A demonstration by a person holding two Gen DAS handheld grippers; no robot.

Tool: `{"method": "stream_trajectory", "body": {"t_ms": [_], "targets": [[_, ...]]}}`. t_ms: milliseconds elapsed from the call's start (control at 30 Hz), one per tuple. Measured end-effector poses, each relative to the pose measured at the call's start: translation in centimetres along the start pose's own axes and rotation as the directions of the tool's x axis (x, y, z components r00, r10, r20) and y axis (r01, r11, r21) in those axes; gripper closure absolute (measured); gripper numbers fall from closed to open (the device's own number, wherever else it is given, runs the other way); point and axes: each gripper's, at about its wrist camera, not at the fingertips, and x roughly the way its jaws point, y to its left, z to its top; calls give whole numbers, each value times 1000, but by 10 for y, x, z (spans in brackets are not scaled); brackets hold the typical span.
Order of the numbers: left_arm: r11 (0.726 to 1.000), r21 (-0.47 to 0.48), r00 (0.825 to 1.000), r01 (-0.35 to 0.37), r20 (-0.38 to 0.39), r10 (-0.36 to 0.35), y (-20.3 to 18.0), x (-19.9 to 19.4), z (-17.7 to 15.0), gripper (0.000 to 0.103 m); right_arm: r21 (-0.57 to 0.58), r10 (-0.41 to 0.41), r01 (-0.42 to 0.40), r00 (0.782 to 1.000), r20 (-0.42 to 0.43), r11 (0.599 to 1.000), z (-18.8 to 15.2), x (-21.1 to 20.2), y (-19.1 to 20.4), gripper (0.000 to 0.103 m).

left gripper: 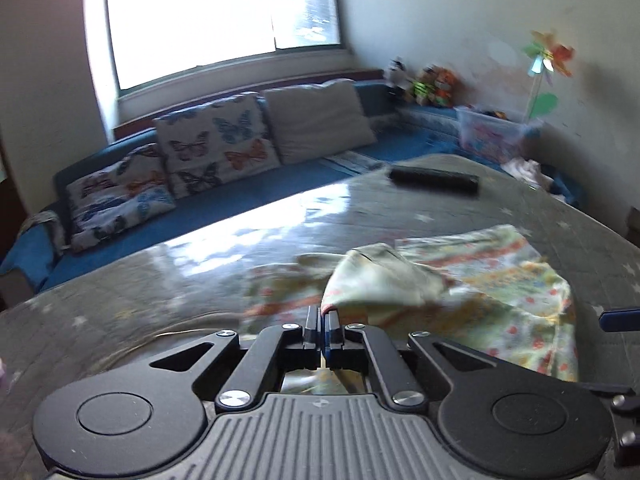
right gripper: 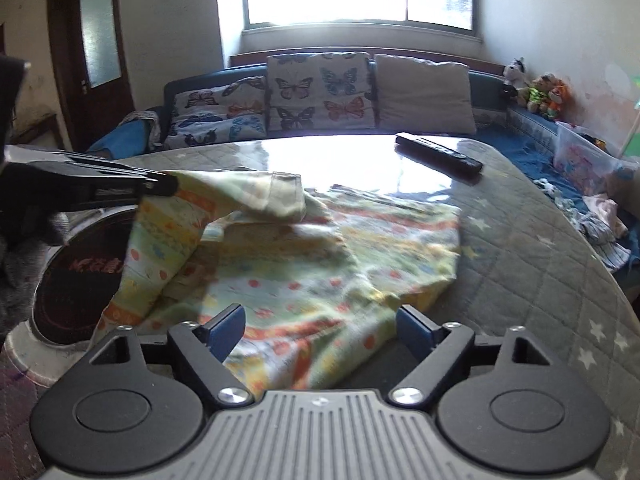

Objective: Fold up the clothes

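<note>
Blue-padded and spread wide, the right gripper (right gripper: 320, 330) grips nothing and hangs just above the near hem of the printed garment (right gripper: 320, 248), which fills the middle of its view and runs away from it toward the upper right of the frame, long axis roughly left to right across the quilted table cover (right gripper: 540, 248). At middle left of that view the left gripper (right gripper: 168, 184) comes in from the side, pinched tight on a lifted corner of the same cloth; in its own view that gripper (left gripper: 322, 320) shows the fabric bunched between its closed pads at bottom centre, the rest lying toward the right of the frame. By my reading the left hand is the carrier, and the fold goes rightward over the flat body. A dark remote (right gripper: 438, 154) lies well apart at upper right.
</note>
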Motion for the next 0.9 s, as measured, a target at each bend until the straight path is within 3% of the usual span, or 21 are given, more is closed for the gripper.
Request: {"method": "stream_trajectory", "body": {"t_ms": [267,400,733,867,900], "targets": [[976,-144,987,-162,1,164,68,-49,-35,102,-91,82,-86,996,-45,992,24,52,43,37],[952,-213,975,-219,-25,219,92,-68,-56,102,-122,62,-72,995,-77,990,27,78,58,43],[918,-303,967,-256,-75,245,105,-106,-93,102,-154,62,-75,995,-84,985,56,114,71,48],[911,-323,966,-257,-86,242,107,-122,-101,102,-181,66,-82,994,-93,980,56,126,83,53],[909,-323,965,-262,-91,245,107,-125,-103,102,-193,61,-77,994,-86,978,55,127,86,60]]}}
